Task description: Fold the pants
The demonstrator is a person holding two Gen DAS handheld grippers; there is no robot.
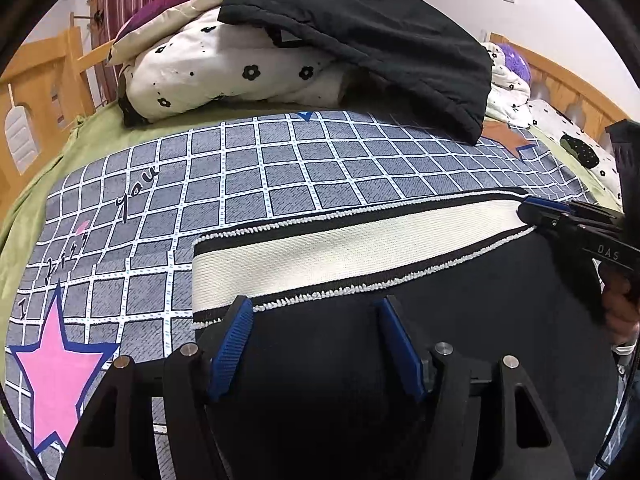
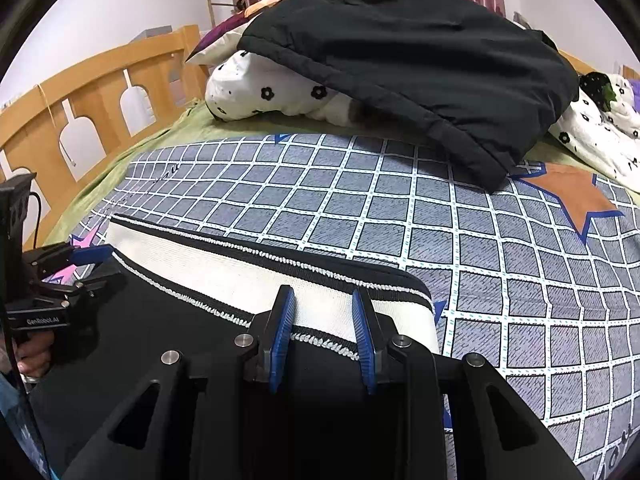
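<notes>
Black pants (image 1: 440,340) with a wide cream waistband (image 1: 340,248) edged in black and white trim lie flat on the checked bedspread. My left gripper (image 1: 316,308) is open, its blue pads over the black fabric just below the waistband's left end. My right gripper (image 2: 324,300) is open over the waistband's (image 2: 240,276) right end, touching nothing that I can tell. In the left wrist view the right gripper (image 1: 532,208) shows at the far end of the waistband. In the right wrist view the left gripper (image 2: 96,256) shows at the left end.
A grey-blue checked bedspread (image 1: 280,168) with star prints covers the bed. A pile of white flowered quilts (image 1: 224,68) with a black jacket (image 1: 380,40) on top lies at the back. A wooden bed rail (image 2: 92,92) runs along the left.
</notes>
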